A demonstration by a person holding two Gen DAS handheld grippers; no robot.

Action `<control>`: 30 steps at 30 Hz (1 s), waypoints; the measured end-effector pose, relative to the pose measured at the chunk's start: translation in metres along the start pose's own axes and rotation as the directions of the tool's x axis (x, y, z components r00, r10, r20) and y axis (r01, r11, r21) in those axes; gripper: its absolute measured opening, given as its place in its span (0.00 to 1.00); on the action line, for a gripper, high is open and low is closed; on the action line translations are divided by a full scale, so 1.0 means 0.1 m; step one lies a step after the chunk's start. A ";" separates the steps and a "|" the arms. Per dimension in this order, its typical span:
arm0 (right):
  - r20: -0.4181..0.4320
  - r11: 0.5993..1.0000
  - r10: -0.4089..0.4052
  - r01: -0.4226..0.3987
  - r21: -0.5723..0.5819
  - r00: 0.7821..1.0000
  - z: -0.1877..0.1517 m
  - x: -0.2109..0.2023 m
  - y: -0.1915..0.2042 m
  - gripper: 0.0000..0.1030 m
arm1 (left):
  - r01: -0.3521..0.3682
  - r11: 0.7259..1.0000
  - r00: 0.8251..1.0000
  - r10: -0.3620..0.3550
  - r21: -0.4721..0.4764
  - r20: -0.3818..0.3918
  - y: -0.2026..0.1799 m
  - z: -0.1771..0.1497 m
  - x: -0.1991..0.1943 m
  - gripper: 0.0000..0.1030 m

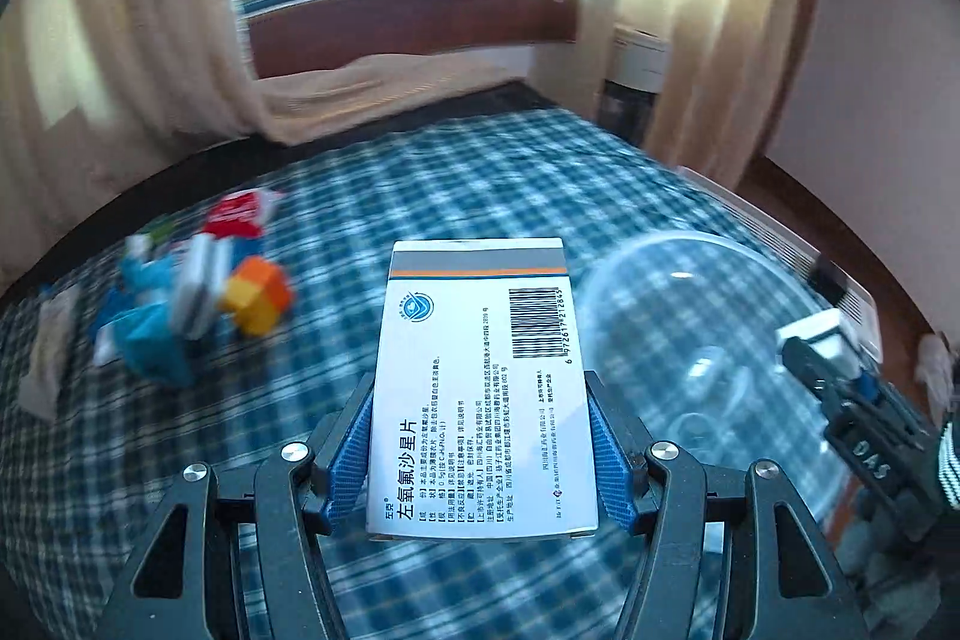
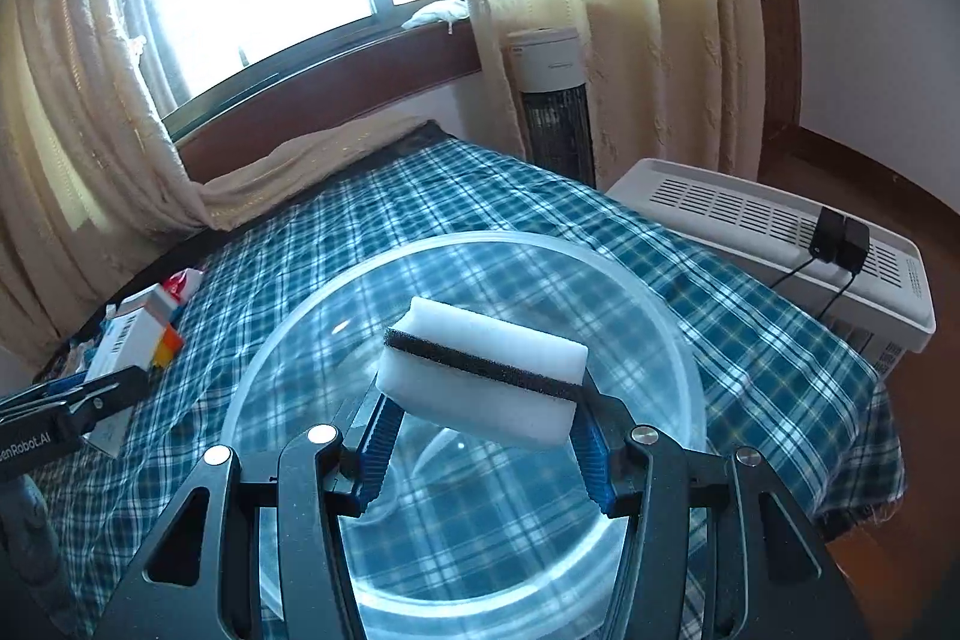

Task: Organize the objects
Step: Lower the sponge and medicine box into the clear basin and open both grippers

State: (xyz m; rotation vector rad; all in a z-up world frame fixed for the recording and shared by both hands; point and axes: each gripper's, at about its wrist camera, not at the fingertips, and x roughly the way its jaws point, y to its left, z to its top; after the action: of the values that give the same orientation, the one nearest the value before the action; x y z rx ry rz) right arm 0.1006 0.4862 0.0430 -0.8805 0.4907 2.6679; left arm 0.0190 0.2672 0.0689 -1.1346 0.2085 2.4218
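Both claws loaded, heading for the clear bowl (image 2: 468, 244).
Left claw (image 1: 480, 436) grips the medicine box (image 1: 480, 388); right claw (image 2: 480, 436) clamps the sponge (image 2: 486, 370), likely released into it next.

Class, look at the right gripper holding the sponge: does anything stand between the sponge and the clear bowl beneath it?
Nothing visible does. The right gripper holds the sponge over the open clear bowl, which looks empty. The left gripper, holding the medicine box, is off to the side.

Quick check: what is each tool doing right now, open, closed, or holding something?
Left tool: closed on the white medicine box.
Right tool: closed on the white sponge, held over the clear bowl.
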 end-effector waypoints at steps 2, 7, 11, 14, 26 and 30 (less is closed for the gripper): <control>0.000 1.000 -0.004 0.004 0.010 1.000 0.00 0.01 -0.04 0.52 | 0.019 0.999 1.000 -0.019 0.026 -0.005 -0.13 0.02 0.04 0.64; 0.004 1.000 -0.011 0.011 0.029 1.000 0.02 0.00 -0.13 0.52 | 0.078 0.993 0.997 -0.077 0.093 -0.012 -0.40 0.06 0.12 0.64; 0.008 0.999 -0.016 0.015 0.038 1.000 0.03 -0.01 -0.17 0.52 | 0.127 0.982 0.992 -0.127 0.136 -0.010 -0.58 0.10 0.17 0.65; 0.012 0.999 -0.021 0.020 0.043 1.000 0.04 -0.02 -0.20 0.52 | 0.150 0.979 0.989 -0.151 0.135 -0.006 -0.61 0.13 0.20 0.91; 0.010 0.999 -0.004 0.003 0.042 1.000 0.07 0.00 -0.14 0.69 | 0.047 0.997 0.997 -0.050 0.065 0.053 -0.28 0.13 0.13 0.95; 0.026 0.999 0.009 -0.010 0.042 1.000 0.11 -0.04 -0.08 0.73 | 0.011 0.998 0.997 -0.016 0.061 0.079 -0.19 0.11 0.09 0.95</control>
State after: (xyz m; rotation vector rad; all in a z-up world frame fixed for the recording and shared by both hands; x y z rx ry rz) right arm 0.1007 0.4974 0.0522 -0.8332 0.5445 2.6638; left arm 0.0149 0.2903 0.0704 -1.0082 0.2464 2.4268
